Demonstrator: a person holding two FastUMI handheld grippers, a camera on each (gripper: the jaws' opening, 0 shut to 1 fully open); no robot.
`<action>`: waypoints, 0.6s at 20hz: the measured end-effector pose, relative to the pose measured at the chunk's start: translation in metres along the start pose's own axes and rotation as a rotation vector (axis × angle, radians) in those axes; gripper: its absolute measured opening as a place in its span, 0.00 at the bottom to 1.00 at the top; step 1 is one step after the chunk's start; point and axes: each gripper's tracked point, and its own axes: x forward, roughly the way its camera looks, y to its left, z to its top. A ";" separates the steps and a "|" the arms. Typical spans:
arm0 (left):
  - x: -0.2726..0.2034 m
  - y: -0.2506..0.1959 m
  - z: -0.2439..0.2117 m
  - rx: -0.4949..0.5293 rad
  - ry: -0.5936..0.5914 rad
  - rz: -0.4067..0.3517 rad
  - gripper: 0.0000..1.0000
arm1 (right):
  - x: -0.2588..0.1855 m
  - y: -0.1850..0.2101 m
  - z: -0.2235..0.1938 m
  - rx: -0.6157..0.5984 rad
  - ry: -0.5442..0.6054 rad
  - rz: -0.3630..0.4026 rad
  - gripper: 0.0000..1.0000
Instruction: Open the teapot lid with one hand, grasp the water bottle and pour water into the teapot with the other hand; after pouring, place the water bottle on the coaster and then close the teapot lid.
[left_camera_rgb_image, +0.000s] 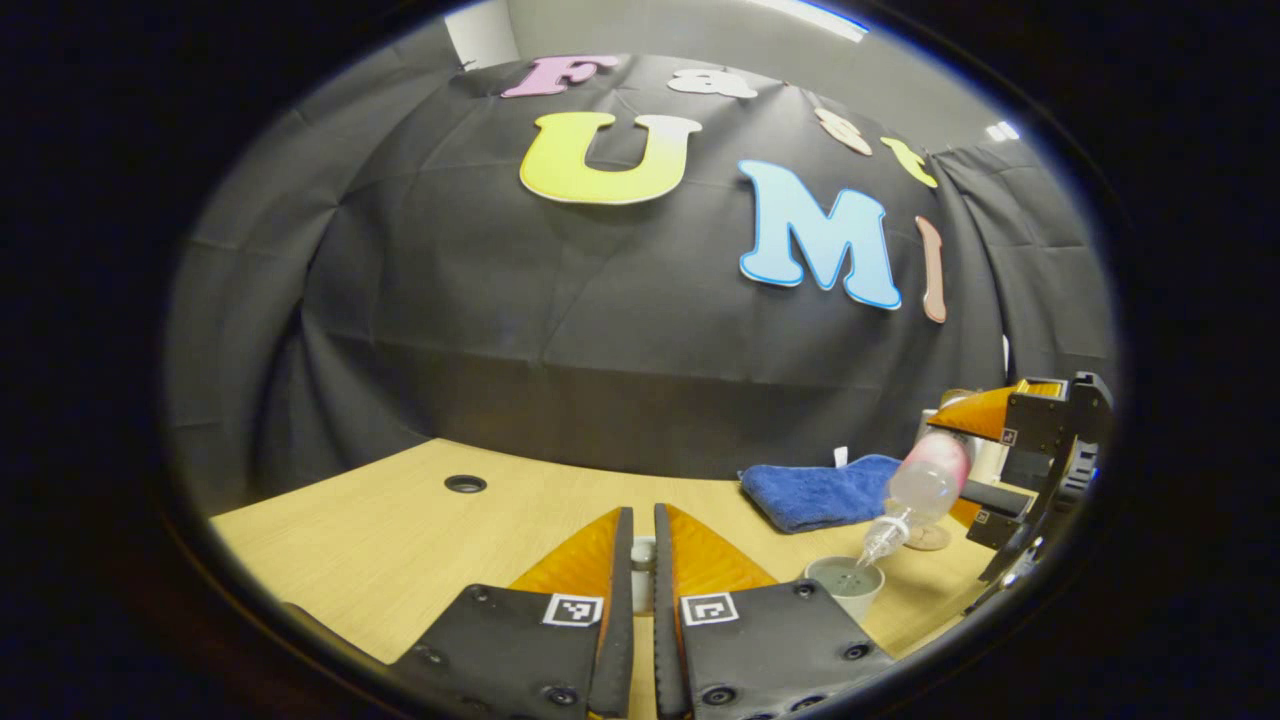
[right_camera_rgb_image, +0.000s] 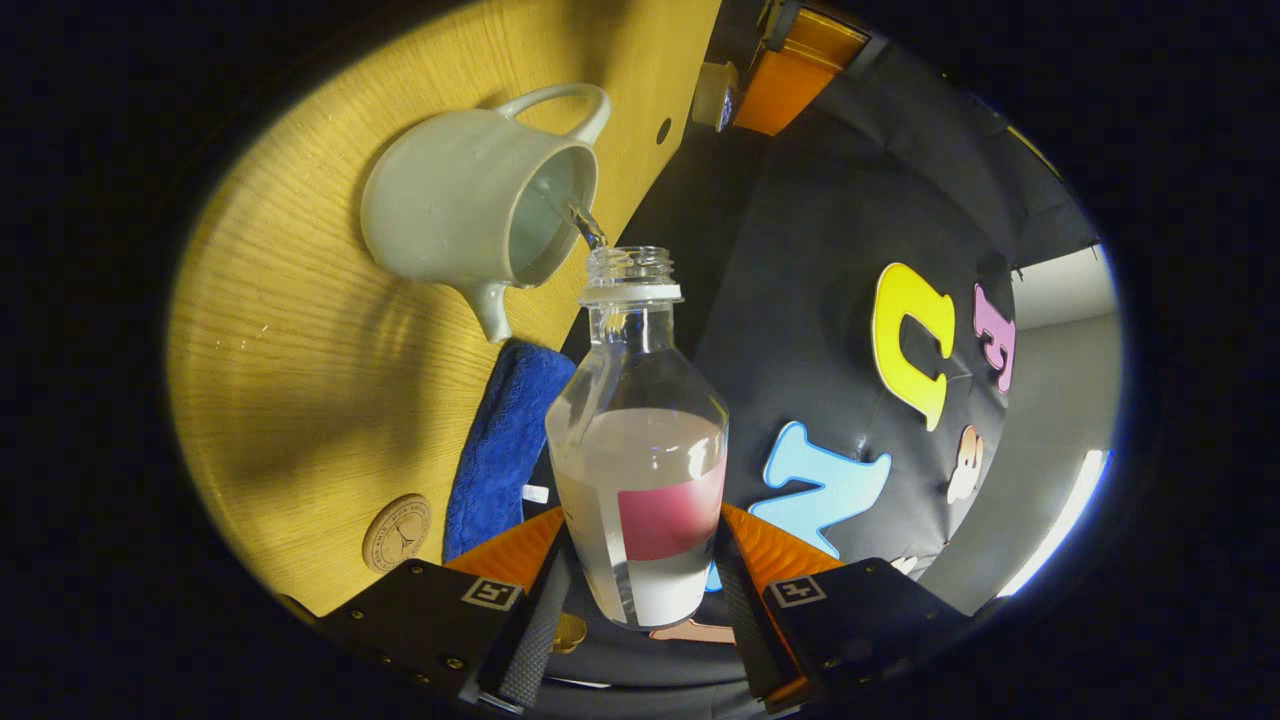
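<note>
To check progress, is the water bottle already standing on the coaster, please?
No, the right tool holds the water bottle tilted over the teapot.

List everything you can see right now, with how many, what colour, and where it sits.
Pale grey-green ceramic teapot: one, lid off, on the table, taking the stream of water.
Clear plastic water bottle with pink label: one, tilted, mouth over the teapot.
Small pale teapot lid: one, between the left fingers.
Blue folded cloth: one, on the table beside the teapot.
Round tan coaster: one, bare, near the cloth.
Light wooden table: one, with a dark round hole.
Left gripper: shut on the lid.
Right gripper: shut on the bottle.
</note>
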 end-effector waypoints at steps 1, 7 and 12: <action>0.001 0.001 0.000 -0.004 -0.002 0.002 0.16 | 0.002 -0.003 -0.001 -0.013 -0.002 -0.005 0.75; 0.000 0.013 0.000 -0.047 -0.004 0.017 0.15 | 0.003 -0.008 0.000 -0.050 -0.017 -0.018 0.75; 0.001 0.024 -0.003 -0.085 -0.002 0.036 0.14 | 0.006 -0.013 0.000 -0.091 -0.028 -0.033 0.75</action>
